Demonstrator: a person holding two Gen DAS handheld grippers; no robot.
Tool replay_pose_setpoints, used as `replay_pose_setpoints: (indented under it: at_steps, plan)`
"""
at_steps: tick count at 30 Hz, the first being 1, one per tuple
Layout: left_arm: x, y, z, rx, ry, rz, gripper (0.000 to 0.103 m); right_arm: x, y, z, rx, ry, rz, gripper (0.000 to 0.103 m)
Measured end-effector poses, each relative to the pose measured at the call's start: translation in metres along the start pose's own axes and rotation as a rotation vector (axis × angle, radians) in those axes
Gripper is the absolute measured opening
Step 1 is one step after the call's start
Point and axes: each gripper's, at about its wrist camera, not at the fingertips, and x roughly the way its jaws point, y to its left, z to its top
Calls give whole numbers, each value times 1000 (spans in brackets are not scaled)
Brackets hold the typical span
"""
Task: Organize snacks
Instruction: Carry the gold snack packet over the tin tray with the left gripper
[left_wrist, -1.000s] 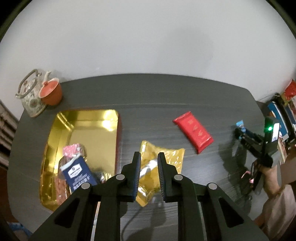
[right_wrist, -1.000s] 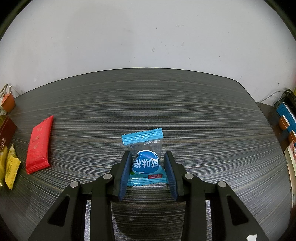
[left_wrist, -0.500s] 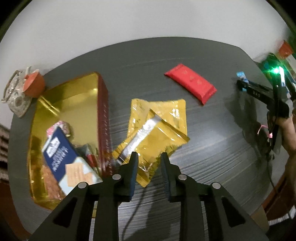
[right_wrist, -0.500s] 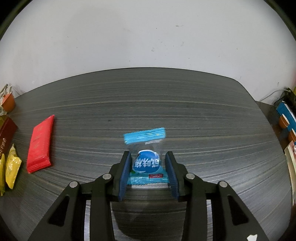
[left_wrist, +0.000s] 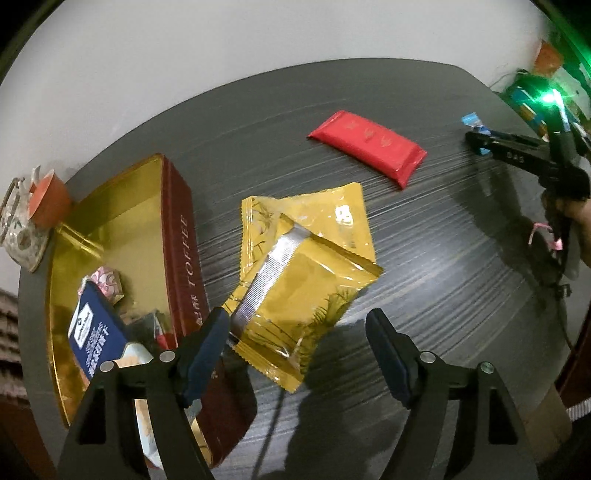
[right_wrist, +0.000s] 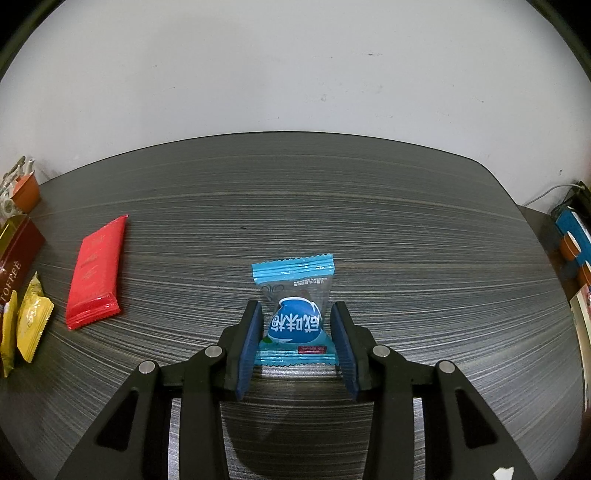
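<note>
Between opening left gripper (left_wrist: 295, 332) jaws lie yellow packets (left_wrist: 295, 280); only right gripper (right_wrist: 297, 341) view shows its clamped blue packet (right_wrist: 295, 317).

A dark wood-grain table (right_wrist: 369, 221) carries a red flat wrapper (right_wrist: 96, 273) at left, two yellow foil packets (left_wrist: 306, 266) and a gold-lined toffee tin (left_wrist: 177, 236).

Toffee tin (left_wrist: 177, 258) at tabletop (left_wrist: 424, 258) left edge; teapot (left_wrist: 18, 229) at far-left corner behind tin; two overlapping packets (left_wrist: 306, 266) just right of tin; bar (left_wrist: 367, 147) beyond them; small packet (right_wrist: 295, 314) mid-tabletop, near front edge.
</note>
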Motion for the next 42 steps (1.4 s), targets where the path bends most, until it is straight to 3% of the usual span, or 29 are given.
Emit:
replay_pose_setpoints:
  at_steps: [10,16,18,21,27,31,42]
  plan:
    - [20,0,5,13,10,9,76,0,2,0,-1,0,0,37]
    - [20,-11,4,44,-14,55,56,0,2,0,-1,0,1,37]
    - [17,-15,4,58,-30,66,42,1,-1,0,-1,0,2,37]
    - [13,-20,4,69,-37,84,31,0,-1,0,-1,0,2,37]
    - [-2,-23,5,42,-70,104,20,0,-1,0,0,0,3,37]
    - [-15,-20,9,0,-82,80,17,0,-2,0,0,0,3,37]
    - [-44,-32,12,13,-132,75,16,0,-1,0,0,-1,3,38]
